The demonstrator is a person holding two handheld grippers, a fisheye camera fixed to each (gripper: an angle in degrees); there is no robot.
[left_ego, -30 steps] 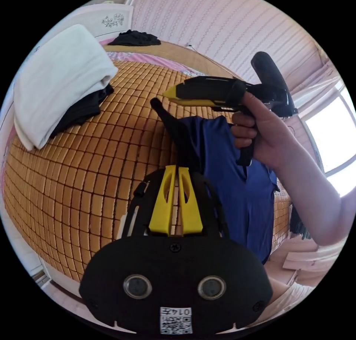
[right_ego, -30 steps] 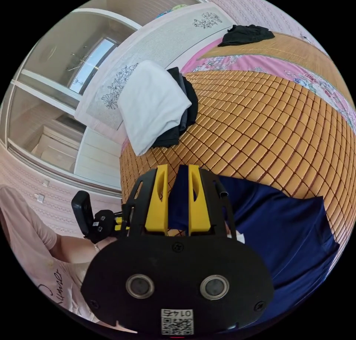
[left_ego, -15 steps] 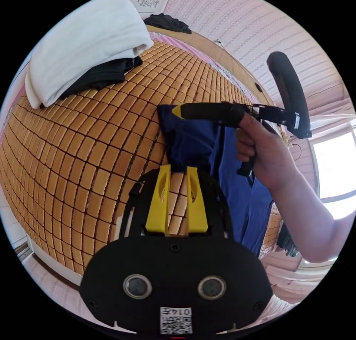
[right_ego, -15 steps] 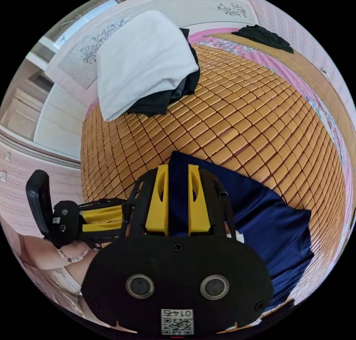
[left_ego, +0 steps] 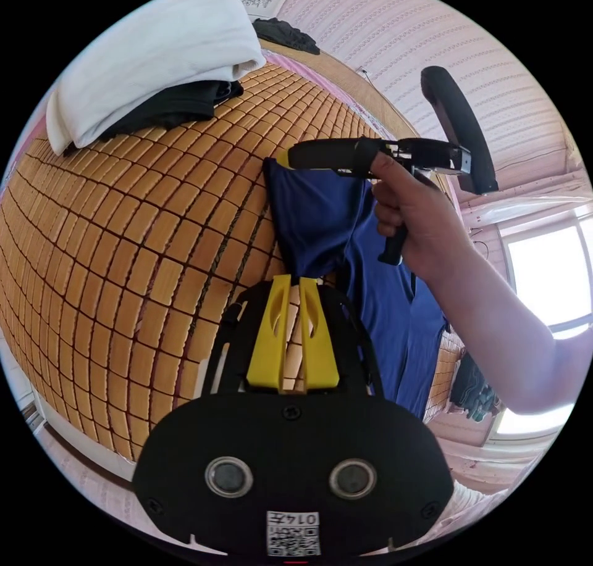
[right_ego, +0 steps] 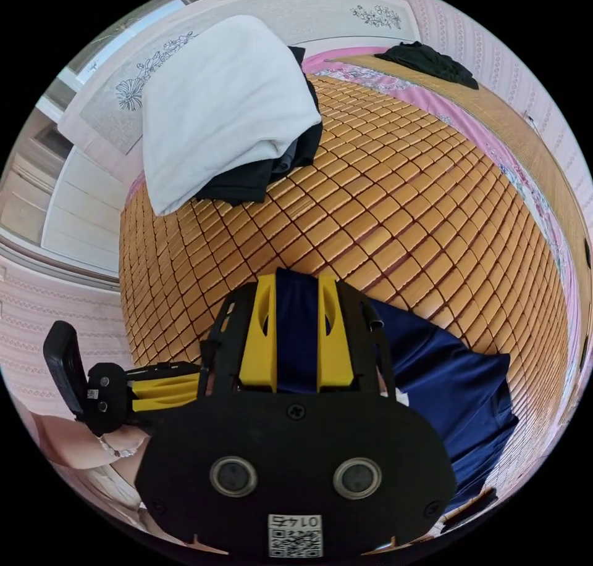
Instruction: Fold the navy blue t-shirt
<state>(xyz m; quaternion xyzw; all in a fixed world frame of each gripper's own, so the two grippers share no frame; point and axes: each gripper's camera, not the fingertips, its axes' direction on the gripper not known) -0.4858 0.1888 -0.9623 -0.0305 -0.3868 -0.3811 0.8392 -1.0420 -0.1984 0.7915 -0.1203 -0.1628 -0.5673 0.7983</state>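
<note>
1. The navy blue t-shirt (left_ego: 321,220) lies on the bamboo mat (left_ego: 123,233) of the bed, and I hold one edge of it with both tools, so the cloth between them is stretched and does not wrinkle.
2. I think I hold two corners of the same edge because I want to carry this edge over the rest of the shirt and make a clean fold. This is my judgement only.
3. My left tool (left_ego: 291,279) has its yellow jaws almost together, with only a narrow slit between them. The blue cloth gathers to a point at the tips, so I judge it is pinched there.
4. My right tool (right_ego: 296,282) has its jaws a little apart and parallel, and a band of blue cloth runs between them. It seems to grip the shirt, but I cannot see if both jaws really press on it.
5. In the left gripper view my right hand (left_ego: 414,220) holds the right tool just above the mat.
6. A folded white cloth (right_ego: 222,103) on dark clothes (right_ego: 247,183) lies well apart, near the head of the bed.
</note>
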